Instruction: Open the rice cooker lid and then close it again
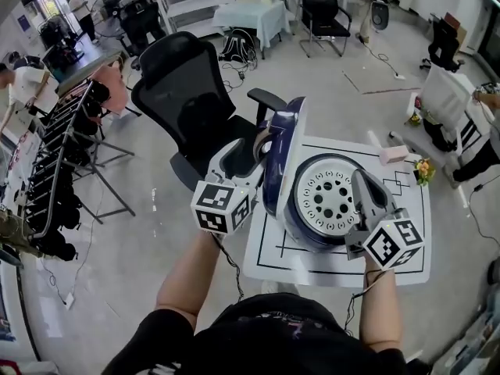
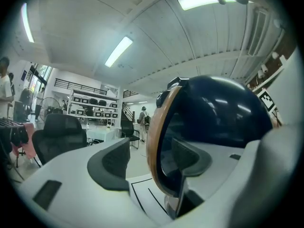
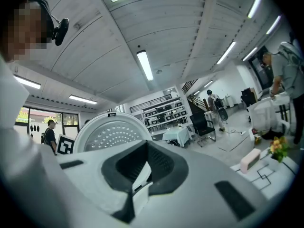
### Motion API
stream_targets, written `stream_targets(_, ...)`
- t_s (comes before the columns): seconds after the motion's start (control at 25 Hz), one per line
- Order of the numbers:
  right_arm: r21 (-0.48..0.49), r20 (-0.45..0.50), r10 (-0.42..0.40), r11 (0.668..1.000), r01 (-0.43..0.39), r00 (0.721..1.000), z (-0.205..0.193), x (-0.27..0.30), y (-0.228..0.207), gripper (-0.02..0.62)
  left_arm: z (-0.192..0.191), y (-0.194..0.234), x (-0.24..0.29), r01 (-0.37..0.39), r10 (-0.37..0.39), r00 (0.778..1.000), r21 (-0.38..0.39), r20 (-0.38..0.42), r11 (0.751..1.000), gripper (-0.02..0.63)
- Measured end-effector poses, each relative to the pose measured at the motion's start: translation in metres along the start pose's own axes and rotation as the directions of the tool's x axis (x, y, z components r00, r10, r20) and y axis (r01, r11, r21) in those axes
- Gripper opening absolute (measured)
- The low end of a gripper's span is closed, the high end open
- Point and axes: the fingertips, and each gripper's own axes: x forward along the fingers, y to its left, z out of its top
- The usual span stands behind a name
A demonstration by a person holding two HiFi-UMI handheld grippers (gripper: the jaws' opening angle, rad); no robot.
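Left gripper's (image 1: 251,151) fingers stand spread beside the raised dark-blue domed lid (image 1: 275,166). Right gripper's (image 1: 363,182) fingers are pressed together, empty. Push the lid's top down squarely.

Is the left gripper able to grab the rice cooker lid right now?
Probably yes: the left gripper has its jaws apart, and the rim of the raised lid already seems to sit between them, with nothing blocking.

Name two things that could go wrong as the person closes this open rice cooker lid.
The left gripper has open jaws straddling the upright lid at its rim, not clamping it; a push on that glossy curve might slip and let the lid slam. The right gripper, shut, sits close in front of the inner plate, so the falling lid could catch it.
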Motion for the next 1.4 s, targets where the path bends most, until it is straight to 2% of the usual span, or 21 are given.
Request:
stream_targets(0.36,0.004,0.009,-0.044,0.999,0.044,0.999,0.0,0.002,-0.002,0.002,0.004,-0.003,0.021,0.052,-0.052,0.999,0.045,-0.006,0.998,0.232)
stream_targets(0.44,0.006,0.012,-0.05,0.999,0.05,0.999,-0.001,0.001,-0.002,0.002,0.003,-0.005,0.022,0.053,-0.053,0.999,0.067,-0.01,0.996,0.201)
stream_targets(0.56,0.01,0.015,-0.057,0.998,0.057,0.998,-0.001,-0.001,-0.004,0.002,0.003,-0.009,0.024,0.061,-0.059,0.998,0.101,-0.016,0.993,0.117)
stream_targets(0.96,0.006,0.029,-0.078,0.997,0.077,0.997,0.001,-0.007,-0.004,0.002,0.006,-0.015,0.026,0.048,-0.042,0.998,0.168,-0.037,0.985,0.112)
stream_targets(1.4,-0.008,0.052,-0.1,0.995,0.1,0.994,0.017,-0.032,-0.017,0.002,0.016,-0.052,0.035,0.066,-0.042,0.996,0.318,-0.081,0.946,0.115)
